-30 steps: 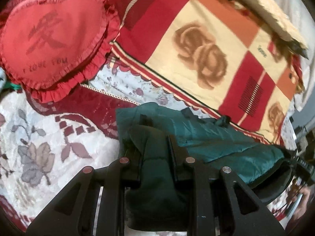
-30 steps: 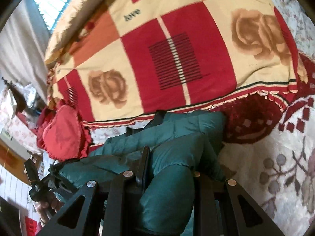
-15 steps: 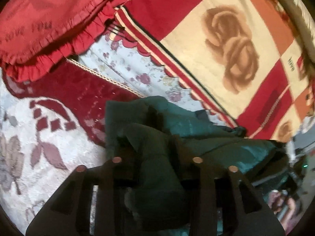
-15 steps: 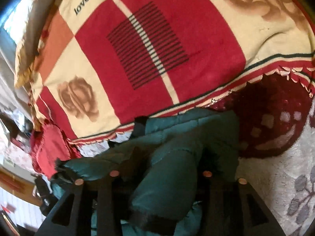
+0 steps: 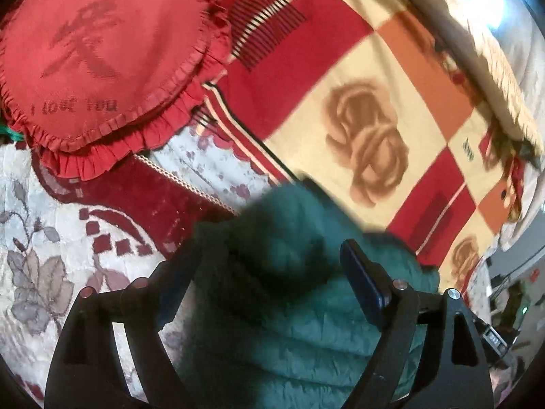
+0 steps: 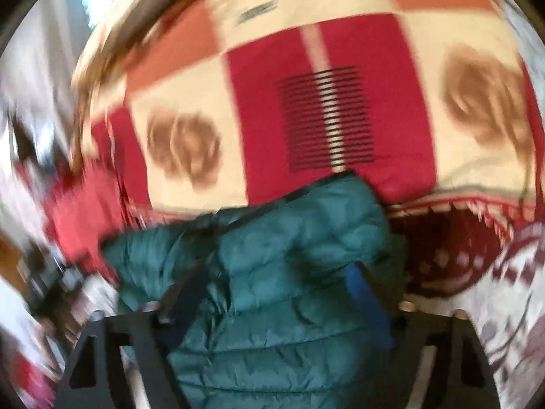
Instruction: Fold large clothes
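A teal quilted puffer jacket lies bunched on the bed, blurred in both views. My left gripper is over its folded edge with jaws opening wide; the fabric sits between the fingers and the blue pad face shows bare. In the right wrist view the jacket also bulges up between the jaws of my right gripper, which are opening too; its right pad stands off the cloth. Neither gripper presses on the jacket.
A red, cream and orange rose-patterned blanket covers the bed beyond the jacket. A red heart-shaped frilled cushion lies at the upper left. A white and dark red floral bedspread is under the jacket. Room clutter shows past the bed edge.
Both grippers, shut on folds of the teal jacket before, have spread their jaws and let go. The jacket has dropped onto the bed, and both views have shifted with motion blur.
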A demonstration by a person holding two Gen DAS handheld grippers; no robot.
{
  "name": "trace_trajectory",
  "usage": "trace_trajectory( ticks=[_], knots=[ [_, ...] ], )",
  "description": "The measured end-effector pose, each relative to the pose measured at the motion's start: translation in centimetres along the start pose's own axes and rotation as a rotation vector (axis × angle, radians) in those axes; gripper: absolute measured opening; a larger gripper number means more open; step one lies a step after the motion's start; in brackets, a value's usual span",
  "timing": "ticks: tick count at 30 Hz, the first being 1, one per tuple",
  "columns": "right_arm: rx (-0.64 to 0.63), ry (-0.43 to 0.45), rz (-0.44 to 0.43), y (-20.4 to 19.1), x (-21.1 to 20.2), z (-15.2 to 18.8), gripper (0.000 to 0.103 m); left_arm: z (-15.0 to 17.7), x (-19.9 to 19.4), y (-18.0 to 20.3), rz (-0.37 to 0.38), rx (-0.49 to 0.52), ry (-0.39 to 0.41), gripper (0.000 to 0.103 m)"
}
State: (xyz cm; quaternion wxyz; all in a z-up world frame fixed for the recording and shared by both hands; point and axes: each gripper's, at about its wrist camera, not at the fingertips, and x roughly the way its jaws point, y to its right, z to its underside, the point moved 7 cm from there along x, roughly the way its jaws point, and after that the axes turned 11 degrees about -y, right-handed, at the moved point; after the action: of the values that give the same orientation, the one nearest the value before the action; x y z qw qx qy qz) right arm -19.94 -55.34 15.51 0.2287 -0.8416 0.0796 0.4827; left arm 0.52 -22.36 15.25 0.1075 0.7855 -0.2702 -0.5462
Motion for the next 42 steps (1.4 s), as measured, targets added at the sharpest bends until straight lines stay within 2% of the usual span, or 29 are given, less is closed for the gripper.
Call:
trace_trajectory(
  ticks=[3,5,8,9,11,13,15,21,24,27,31,34,39,41,42],
  knots=[
    [-0.046,-0.011,0.026,-2.0,2.5,-1.1,0.072,0.9,2.2,1.3,-0.055,0.036,-0.016,0.084],
    [-0.077,-0.007,0.053,-2.8,4.1,-2.1,0.072,1.7,4.4,1.3,-0.122,0.037,-0.038,0.085],
    [-0.095,-0.034,0.155,-2.0,7.3,-2.7,0.072,3.0,7.7,-0.3,-0.235,0.017,-0.099,0.084],
    [-0.072,-0.058,0.188,-1.0,8.6,-2.6,0.072,3.3,8.4,-0.8,-0.250,0.013,-0.110,0.085],
    [-0.019,-0.093,0.218,1.4,10.6,-2.1,0.073,3.7,9.4,-1.8,-0.219,-0.014,-0.110,0.086],
    [0.037,-0.105,0.184,2.9,11.9,-1.5,0.073,3.9,10.1,-2.7,-0.155,-0.061,-0.109,0.088],
    [0.048,-0.100,0.179,3.3,12.4,-1.0,0.073,4.1,10.7,-3.3,-0.126,-0.086,-0.113,0.089],
    [0.055,-0.106,0.189,3.7,11.3,-0.1,0.073,4.8,10.8,-3.4,-0.161,-0.051,-0.101,0.090],
    [0.056,-0.064,0.170,3.0,8.5,0.4,0.073,5.3,9.9,-3.4,-0.172,-0.046,-0.108,0.090],
    [0.046,-0.014,0.153,2.3,5.3,1.3,0.073,5.4,8.1,-3.4,-0.189,-0.039,-0.073,0.089],
    [0.033,-0.002,0.100,0.7,3.4,2.2,0.073,5.6,6.7,-1.8,-0.211,0.043,-0.035,0.089],
    [0.028,-0.024,0.062,-0.8,4.0,2.3,0.073,5.9,6.9,-1.2,-0.247,0.073,-0.043,0.089],
    [-0.007,-0.039,0.050,-3.6,6.6,2.6,0.073,6.5,7.5,-1.6,-0.275,0.092,-0.044,0.089],
    [-0.023,-0.057,0.074,-4.3,7.9,2.9,0.073,6.6,7.6,-1.7,-0.276,0.089,-0.047,0.089],
    [-0.044,-0.089,0.125,-4.4,9.2,3.3,0.074,6.8,7.5,-1.8,-0.276,0.084,-0.051,0.089]
  ],
)
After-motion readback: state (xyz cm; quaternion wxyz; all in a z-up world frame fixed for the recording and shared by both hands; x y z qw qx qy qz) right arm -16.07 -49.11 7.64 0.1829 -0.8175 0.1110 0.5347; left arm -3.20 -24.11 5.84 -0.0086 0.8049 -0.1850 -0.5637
